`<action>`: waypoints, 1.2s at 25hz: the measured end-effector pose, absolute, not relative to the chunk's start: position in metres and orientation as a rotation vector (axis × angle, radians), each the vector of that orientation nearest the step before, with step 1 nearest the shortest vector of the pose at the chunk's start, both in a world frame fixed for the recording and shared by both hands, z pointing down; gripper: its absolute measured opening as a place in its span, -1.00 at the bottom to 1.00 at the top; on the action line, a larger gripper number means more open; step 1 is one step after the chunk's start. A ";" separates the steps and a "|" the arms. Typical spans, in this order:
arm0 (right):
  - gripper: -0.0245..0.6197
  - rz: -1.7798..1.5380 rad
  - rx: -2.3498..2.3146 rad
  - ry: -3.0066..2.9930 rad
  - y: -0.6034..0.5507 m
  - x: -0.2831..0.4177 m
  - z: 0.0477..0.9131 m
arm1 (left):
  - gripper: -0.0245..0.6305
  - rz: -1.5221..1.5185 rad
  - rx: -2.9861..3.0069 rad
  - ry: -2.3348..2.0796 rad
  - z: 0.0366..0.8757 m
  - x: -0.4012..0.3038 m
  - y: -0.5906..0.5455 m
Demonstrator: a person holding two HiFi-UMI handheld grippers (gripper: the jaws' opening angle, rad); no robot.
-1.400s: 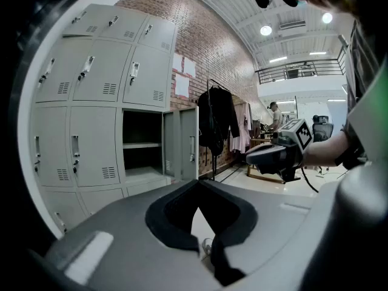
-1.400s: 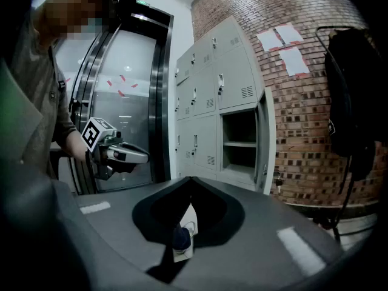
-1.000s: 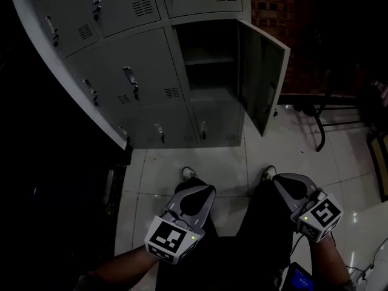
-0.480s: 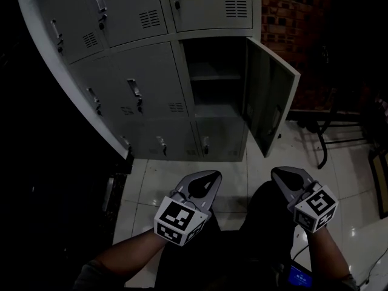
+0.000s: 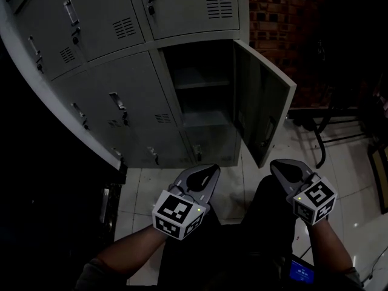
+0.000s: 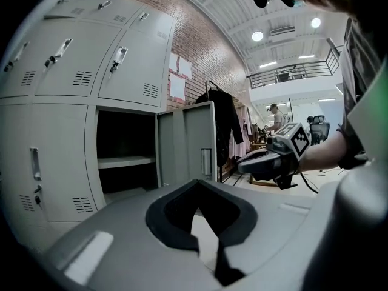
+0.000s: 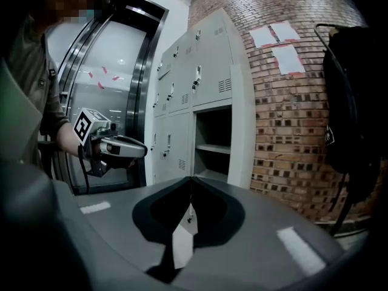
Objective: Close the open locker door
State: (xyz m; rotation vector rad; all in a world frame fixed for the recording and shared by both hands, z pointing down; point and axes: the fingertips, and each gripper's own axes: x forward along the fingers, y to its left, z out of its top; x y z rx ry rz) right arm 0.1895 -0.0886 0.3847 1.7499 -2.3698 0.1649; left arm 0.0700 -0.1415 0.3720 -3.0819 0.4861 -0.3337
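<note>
The grey locker bank (image 5: 115, 71) stands ahead of me. One compartment (image 5: 200, 90) in its right column is open, with a shelf inside. Its door (image 5: 264, 111) swings out to the right, roughly square to the front. My left gripper (image 5: 203, 173) hangs low in the head view, short of the lockers, jaws shut and empty. My right gripper (image 5: 280, 167) is level with it, below the door's free edge, also shut and empty. The left gripper view shows the door (image 6: 188, 141) beyond the shut left gripper (image 6: 197, 182). The right gripper (image 7: 191, 178) points at the open compartment (image 7: 212, 138).
A brick wall (image 5: 285, 23) runs right of the lockers. Black metal furniture legs (image 5: 321, 132) stand on the white tiled floor (image 5: 145, 187) at the right. A dark garment (image 7: 351, 102) hangs by the wall. My legs and a small blue screen (image 5: 301, 273) are below.
Both grippers have risen and moved forward toward the lockers, and the lockers now look closer. The door stands at the same open angle. Both grippers stayed shut.
</note>
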 end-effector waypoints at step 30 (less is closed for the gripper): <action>-0.05 0.159 1.562 -2.403 -0.172 0.243 0.415 | -0.92 -0.370 -3.074 0.466 0.390 0.115 -0.199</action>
